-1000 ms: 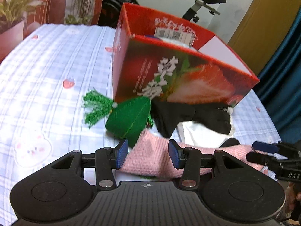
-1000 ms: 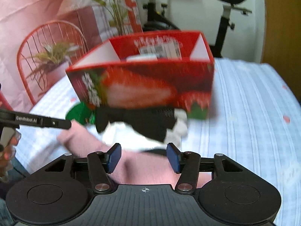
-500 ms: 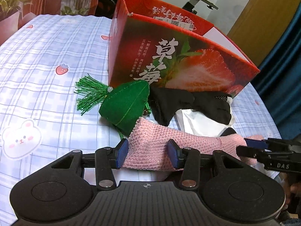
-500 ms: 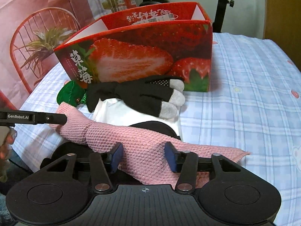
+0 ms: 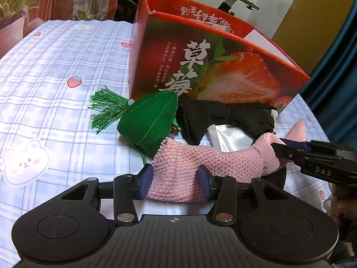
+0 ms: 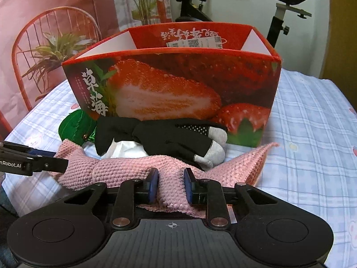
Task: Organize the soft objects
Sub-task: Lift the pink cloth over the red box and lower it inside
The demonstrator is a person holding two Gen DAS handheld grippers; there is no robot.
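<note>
Your left gripper (image 5: 175, 182) grips one end of the pink knitted cloth (image 5: 200, 163) on the checked tablecloth (image 5: 55, 71). Behind it lie a green leaf pouch (image 5: 148, 122) and a black glove (image 6: 178, 138), against the strawberry box (image 6: 178, 84). Your right gripper (image 6: 171, 185) is closing, pinching a fold of the cloth's other end.

The box (image 6: 169, 93) is red with big strawberry pictures, green leaves and white writing on its side. In front of the box lies a pink knitted cloth (image 5: 200, 163) with a bumpy pattern. Between it and the box is a black glove (image 6: 178, 138) with 2 grey fingertips and small white dots. Left of the glove is a green felt leaf (image 5: 149, 122) with a green tassel. Under the box, the tablecloth (image 5: 55, 84) is pale blue and white checks with little strawberries and a bunny.
</note>
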